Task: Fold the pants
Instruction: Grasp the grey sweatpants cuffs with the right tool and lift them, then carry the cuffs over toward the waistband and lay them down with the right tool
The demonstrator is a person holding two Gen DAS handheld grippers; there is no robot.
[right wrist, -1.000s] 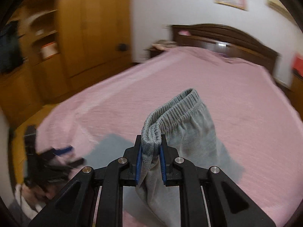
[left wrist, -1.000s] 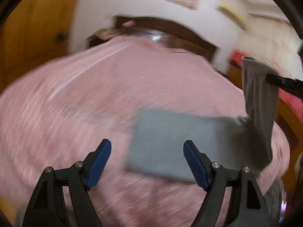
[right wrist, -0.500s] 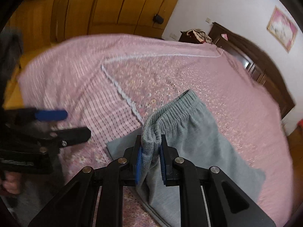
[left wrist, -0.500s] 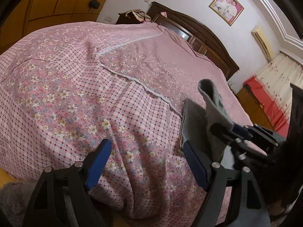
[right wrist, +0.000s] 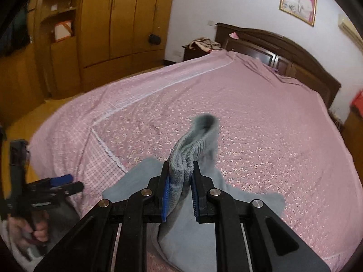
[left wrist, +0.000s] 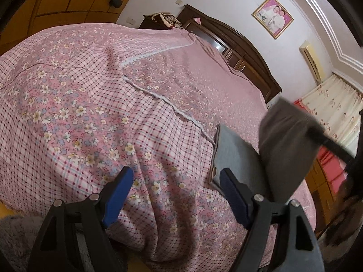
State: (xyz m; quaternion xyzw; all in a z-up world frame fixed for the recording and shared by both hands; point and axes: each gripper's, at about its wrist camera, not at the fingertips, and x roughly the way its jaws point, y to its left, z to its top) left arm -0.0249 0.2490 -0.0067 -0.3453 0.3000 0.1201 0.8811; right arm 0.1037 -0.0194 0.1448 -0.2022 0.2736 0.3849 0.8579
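Pants (right wrist: 195,213) lie on the near part of the bed (right wrist: 261,117), grey and already doubled, with the waistband end lifted. I judge I am mid-fold, carrying that end over the rest. My right gripper (right wrist: 180,195) has its fingers narrow, clamped on the bunched waistband (right wrist: 192,145). My left gripper (left wrist: 174,195) hangs wide and empty over the bed's near edge, beside the flat part. Next I would lay the waistband down squarely and let the left pin the fold. The lifted cloth is blurred, and the near hem is cut off below my fingers.
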